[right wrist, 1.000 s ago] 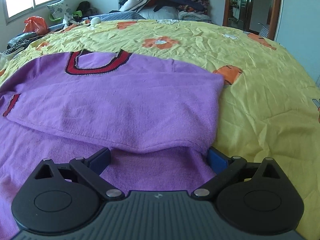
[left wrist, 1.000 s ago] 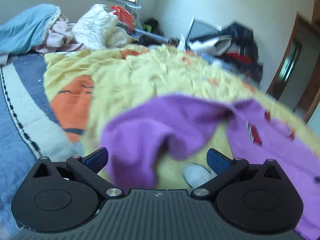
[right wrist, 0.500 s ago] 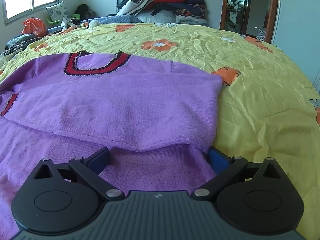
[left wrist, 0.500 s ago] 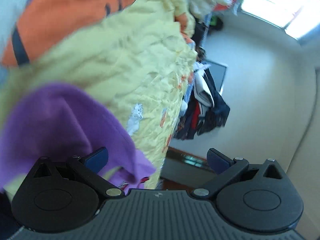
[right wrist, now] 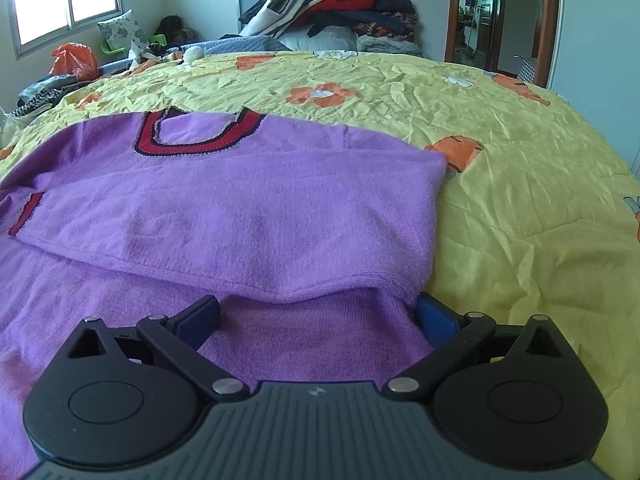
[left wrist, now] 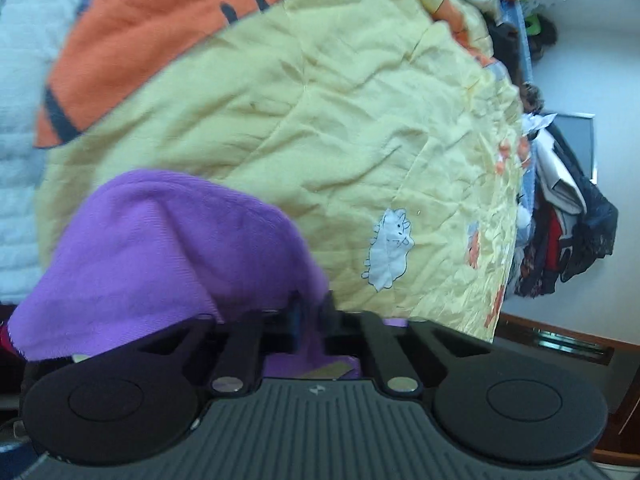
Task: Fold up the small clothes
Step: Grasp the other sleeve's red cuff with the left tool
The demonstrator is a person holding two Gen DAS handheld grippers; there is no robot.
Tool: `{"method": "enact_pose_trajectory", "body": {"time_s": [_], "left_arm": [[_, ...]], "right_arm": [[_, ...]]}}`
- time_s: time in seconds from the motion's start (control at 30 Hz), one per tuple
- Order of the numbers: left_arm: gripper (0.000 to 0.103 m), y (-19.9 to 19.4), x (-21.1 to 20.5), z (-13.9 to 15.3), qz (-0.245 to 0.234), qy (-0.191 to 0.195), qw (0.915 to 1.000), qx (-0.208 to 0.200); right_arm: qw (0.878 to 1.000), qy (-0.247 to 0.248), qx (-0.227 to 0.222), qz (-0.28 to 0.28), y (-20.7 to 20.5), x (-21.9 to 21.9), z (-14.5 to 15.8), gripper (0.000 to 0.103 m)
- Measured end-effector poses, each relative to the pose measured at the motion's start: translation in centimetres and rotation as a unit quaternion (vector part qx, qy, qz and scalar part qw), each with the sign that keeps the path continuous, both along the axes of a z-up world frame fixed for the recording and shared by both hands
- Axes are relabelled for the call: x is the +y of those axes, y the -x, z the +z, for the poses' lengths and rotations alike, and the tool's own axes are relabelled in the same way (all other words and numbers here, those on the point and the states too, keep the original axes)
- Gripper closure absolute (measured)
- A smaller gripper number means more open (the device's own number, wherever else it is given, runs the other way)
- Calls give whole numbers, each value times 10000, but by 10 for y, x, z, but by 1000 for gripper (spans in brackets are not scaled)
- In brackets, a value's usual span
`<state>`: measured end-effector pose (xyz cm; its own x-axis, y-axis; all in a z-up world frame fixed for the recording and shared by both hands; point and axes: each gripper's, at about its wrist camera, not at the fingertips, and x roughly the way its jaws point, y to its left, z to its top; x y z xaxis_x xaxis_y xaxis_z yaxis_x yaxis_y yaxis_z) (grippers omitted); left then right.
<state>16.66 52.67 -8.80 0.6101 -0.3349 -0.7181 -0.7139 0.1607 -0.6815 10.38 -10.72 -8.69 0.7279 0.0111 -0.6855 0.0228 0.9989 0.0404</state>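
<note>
A fold of the purple sweater (left wrist: 160,248) is clamped in the left claw (left wrist: 310,320); it should be carried over evenly. The right claw (right wrist: 316,316), jaws apart, is best pressed low to anchor the hem.

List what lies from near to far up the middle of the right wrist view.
right gripper → purple sweater → its red-trimmed neckline → yellow bedspread → heap of clothes against the far wall.
</note>
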Motion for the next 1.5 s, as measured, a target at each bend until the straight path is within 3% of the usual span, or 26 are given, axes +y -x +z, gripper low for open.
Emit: {"method": "enact_pose_trajectory", "body": {"time_s": [0.17,0.23,0.3,0.33,0.37,0.4,0.43,0.47,0.53,0.57,0.73,0.8,0.83,0.9,0.93,0.97,1.03,1.1,1.17,1.23,1.3,1.37,1.43,1.5], "left_arm": [[99,15,1,24,-188,-1206,9916,-415],[101,4,-4,53,-484,-2258,9697,-796],[101,-18,-15,89,-865,-3262,9333,-1229],[101,-28,-25,110,-1090,-3742,9068,-1605],[101,-38,-40,130,-1319,-4336,8719,-1854],[101,-44,-61,151,-1567,-5024,8228,-2144],[96,-46,-75,165,-1685,-5346,7916,-2434],[96,-47,-82,174,-1673,-5432,7832,-2520],[97,-39,-81,174,-1437,-5487,7845,-2507],[97,-32,-75,166,-1266,-5503,7901,-2384],[101,15,-2,65,-722,-4378,8901,-1044],[101,41,28,25,-686,-3228,9366,-1179],[96,49,38,12,-692,-2754,9485,-1407],[59,52,45,0,-645,-2263,9560,-1751],[21,46,47,-2,-619,-1986,9578,-1983],[0,39,48,-3,-493,-1640,9580,-2299],[0,18,44,-1,-254,-1188,9532,-2770],[2,-17,39,-1,-227,-683,9629,-2600],[1,-51,26,-2,-217,-161,9650,-2609],[2,-76,23,-9,-20,253,9784,-2051],[1,-92,25,-29,380,968,9722,-2099],[13,-94,29,-42,853,1185,9753,-1659],[18,-88,33,-49,1319,1340,9674,-1693],[70,-89,37,-55,1359,1436,9689,-1490]], "right_arm": [[9997,-247,-79,38,2,-7,1,0],[9991,-394,-121,26,2,-12,2,0],[9988,-472,-152,5,2,-14,2,0],[9987,-482,-165,-4,2,-14,2,0],[9988,-470,-162,-7,2,-13,2,0],[9989,-445,-154,-9,2,-12,2,0],[9991,-410,-143,-13,2,-11,2,0],[9993,-362,-127,-11,2,-9,1,0],[9995,-286,-110,-12,2,-7,1,0],[9996,-267,-108,-23,2,-7,1,0],[10000,-58,-32,-11,0,-1,0,0],[10000,37,-11,-2,0,2,-1,0],[10000,64,-7,-6,-1,3,-1,0],[9999,106,1,-19,-3,4,-1,0],[9999,120,1,-32,-3,5,-2,0],[9999,126,-2,-45,-3,5,-2,0],[9999,129,-7,-53,-3,5,-2,0],[9999,124,-8,-60,-3,5,-2,0],[9999,139,-4,-66,-3,5,-2,0],[9999,137,-10,-81,-3,5,-2,0],[9999,139,-12,-92,-2,5,-1,0],[9999,143,-10,-95,-3,5,-1,0],[9999,143,-16,-94,-2,5,-1,0],[9999,141,-10,-92,-3,5,-1,0]]}}
